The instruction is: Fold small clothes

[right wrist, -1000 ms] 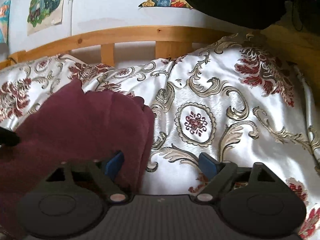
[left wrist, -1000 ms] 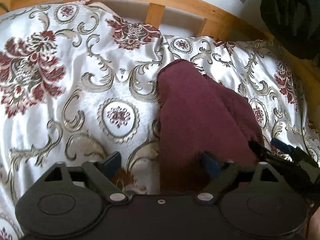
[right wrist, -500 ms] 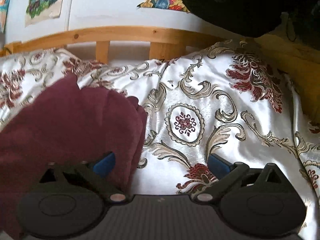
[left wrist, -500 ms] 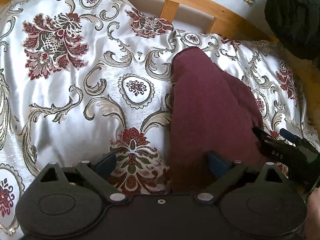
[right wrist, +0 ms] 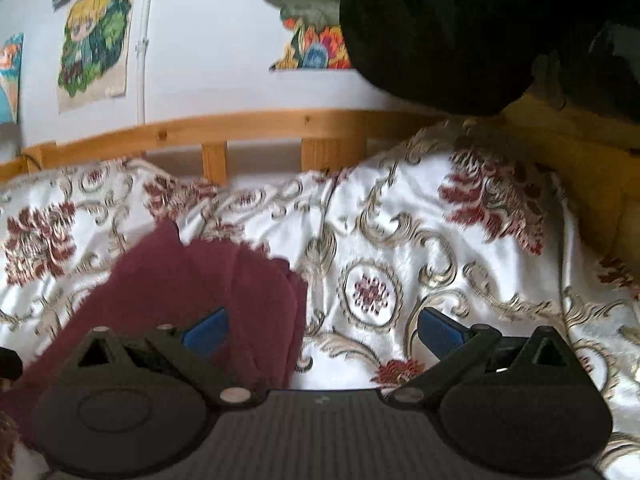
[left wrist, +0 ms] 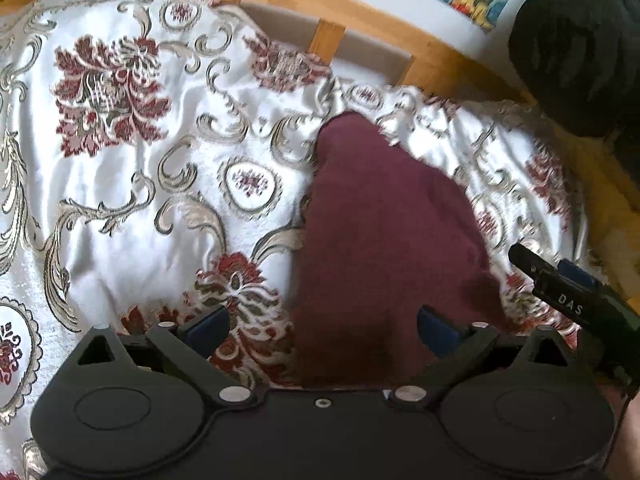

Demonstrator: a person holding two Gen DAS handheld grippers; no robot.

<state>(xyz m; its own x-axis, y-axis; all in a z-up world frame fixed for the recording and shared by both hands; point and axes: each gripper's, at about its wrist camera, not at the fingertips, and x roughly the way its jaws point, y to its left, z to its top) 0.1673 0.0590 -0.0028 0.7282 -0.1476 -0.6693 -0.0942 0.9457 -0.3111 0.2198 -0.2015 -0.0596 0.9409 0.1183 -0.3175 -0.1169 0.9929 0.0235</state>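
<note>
Left wrist view shows the maroon garment lying on the floral bedspread, already gathered into a narrow, tapering bundle that runs away from the left claw; its near end lies just ahead of that claw's right finger, and nothing is pinched. The left claw's jaws are opening and stand very wide, with bedspread and the garment's left edge showing between them. Right wrist view has the same garment ahead and to the left of the right claw, its layered edges stacked under the left finger; this claw is spread fully and grips nothing. Judging from the stacked layers and both claws free of cloth, this garment looks folded and released. Whether more folds are intended, or other clothes await, cannot be told; the dark heap beyond the wooden bed rail is unidentifiable.
</note>
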